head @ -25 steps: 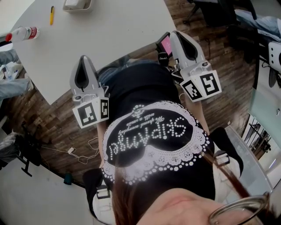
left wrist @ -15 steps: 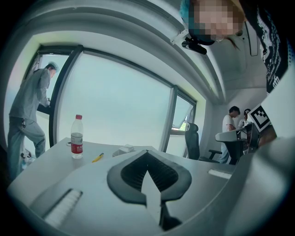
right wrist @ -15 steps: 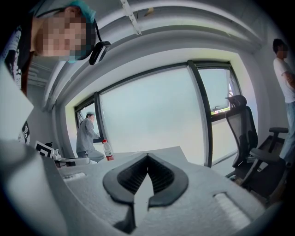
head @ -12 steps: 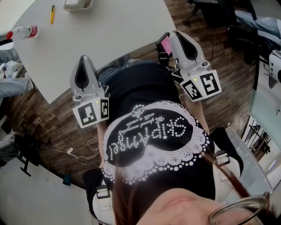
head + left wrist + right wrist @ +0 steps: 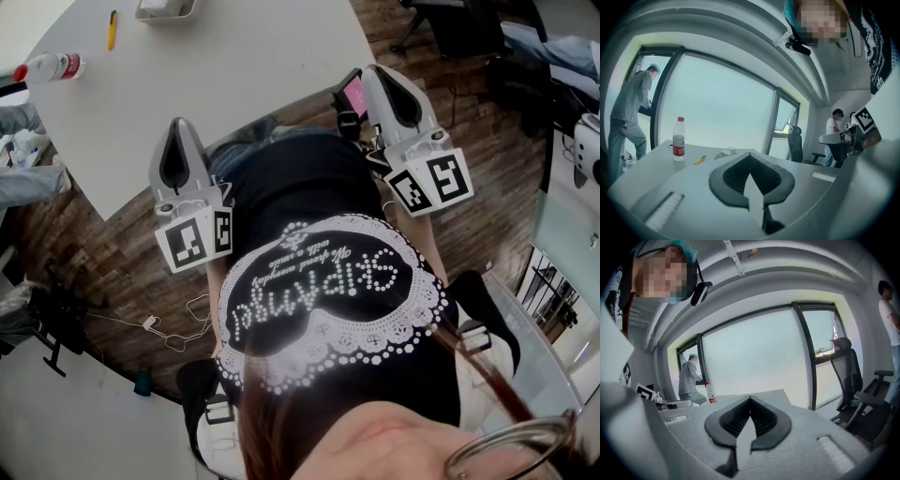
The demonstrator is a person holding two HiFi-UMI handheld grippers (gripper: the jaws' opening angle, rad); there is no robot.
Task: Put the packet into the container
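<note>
A shallow white container [image 5: 167, 9] sits at the far edge of the white table [image 5: 234, 66]; in the left gripper view the container [image 5: 725, 152] is a small pale shape, and I cannot make out a packet. My left gripper [image 5: 178, 127] is held in front of my body at the table's near edge, shut with nothing in it [image 5: 750, 155]. My right gripper [image 5: 382, 73] is off the table's right corner, its jaw tips together and empty [image 5: 750, 398].
A yellow pen [image 5: 111, 31] and a red-capped water bottle [image 5: 45, 71] lie at the table's far left. A phone with a pink screen [image 5: 354, 94] is by the right gripper. A person in grey [image 5: 633, 112] stands at the window. Office chairs [image 5: 846, 376] stand to the right.
</note>
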